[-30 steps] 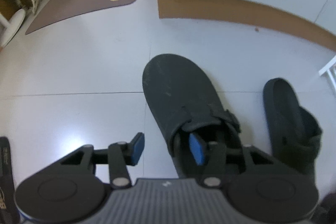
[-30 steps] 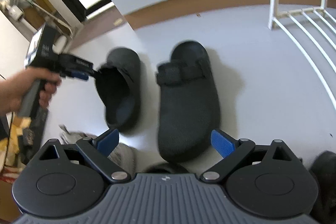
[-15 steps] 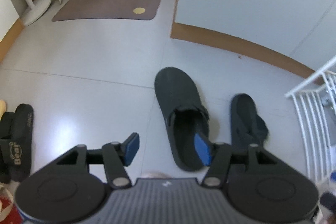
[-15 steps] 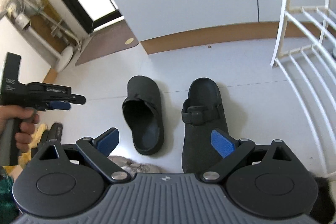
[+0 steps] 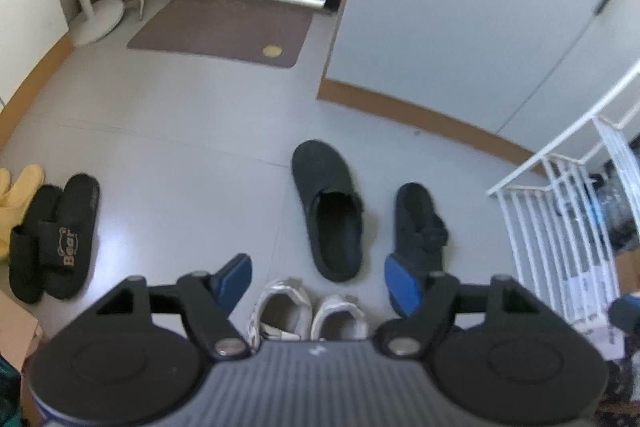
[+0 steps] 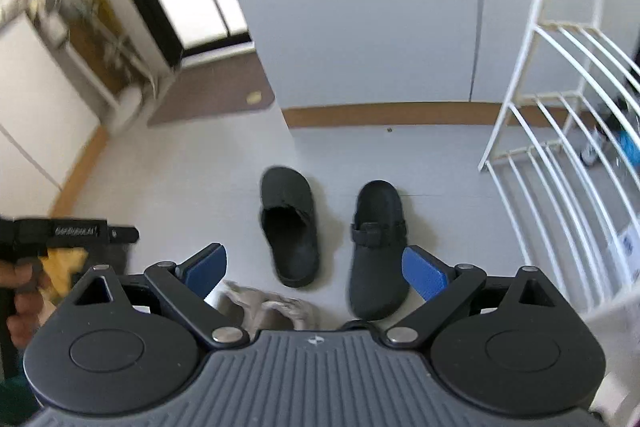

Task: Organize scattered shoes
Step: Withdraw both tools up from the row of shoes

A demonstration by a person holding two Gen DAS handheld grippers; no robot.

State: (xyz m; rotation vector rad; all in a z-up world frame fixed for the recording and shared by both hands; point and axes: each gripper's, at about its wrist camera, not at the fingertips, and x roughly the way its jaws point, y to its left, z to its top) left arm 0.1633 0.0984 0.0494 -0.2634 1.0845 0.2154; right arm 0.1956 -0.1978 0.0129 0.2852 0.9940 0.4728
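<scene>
Two black clogs lie side by side on the grey floor, toes away from me: the left clog (image 5: 328,211) (image 6: 290,227) and the strapped right clog (image 5: 420,227) (image 6: 378,247). A pair of white sneakers (image 5: 308,311) (image 6: 268,307) sits just below them, close to both grippers. My left gripper (image 5: 318,281) is open and empty, high above the floor. My right gripper (image 6: 316,269) is open and empty, also raised. The left gripper also shows in the right wrist view (image 6: 120,233), held by a hand at the left edge.
Black "Bear" slides (image 5: 56,239) and yellow slippers (image 5: 16,195) lie at the left. A white wire rack (image 5: 560,211) (image 6: 560,147) stands at the right. A brown doormat (image 5: 224,31) lies before the door, a fan base (image 5: 96,19) beside it. A grey cabinet wall (image 6: 360,7) rises behind the clogs.
Both grippers have risen and pulled back from the clogs. The left gripper's finger has left the left clog's opening; that clog now lies flat beside its mate.
</scene>
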